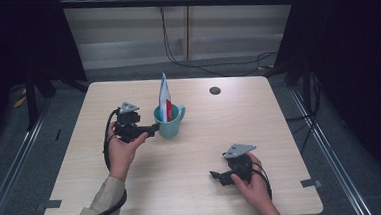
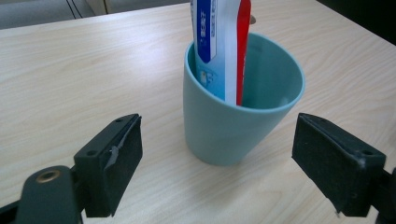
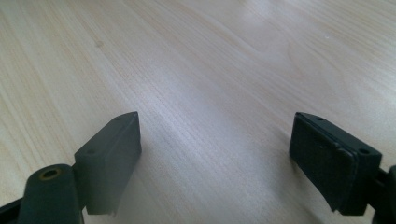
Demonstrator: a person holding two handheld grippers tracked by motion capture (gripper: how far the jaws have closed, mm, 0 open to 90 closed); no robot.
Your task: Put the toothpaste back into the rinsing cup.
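A pale wood-grain table (image 1: 193,187) with rounded corners carries very little: a teal mug (image 1: 170,120) near the middle and a small dark round disc (image 1: 215,90) set toward the far edge, well apart from the mug. The mug is smooth and matte, widening slightly toward its rim, with a handle on its right side in the high view. A flat toothpaste tube (image 1: 165,98) stands upright inside it, white with blue and red panels, its crimped end poking well above the rim. The left claw (image 1: 152,129) sits just beside the mug on its left; in the left gripper view its black, blocky jaws stand wide apart, one on each side of the mug (image 2: 233,116) but short of it, and nothing lies between them and the mug. The tube (image 2: 219,46) leans against the near inner wall. The right claw (image 1: 214,175) is near the table's front right, well apart from the mug, jaws spread wide over bare wood and holding nothing. Black cables trail from both hands. Behind the table, loose cables hang down a panelled wall to the grey floor, and dark curtains flank both sides.
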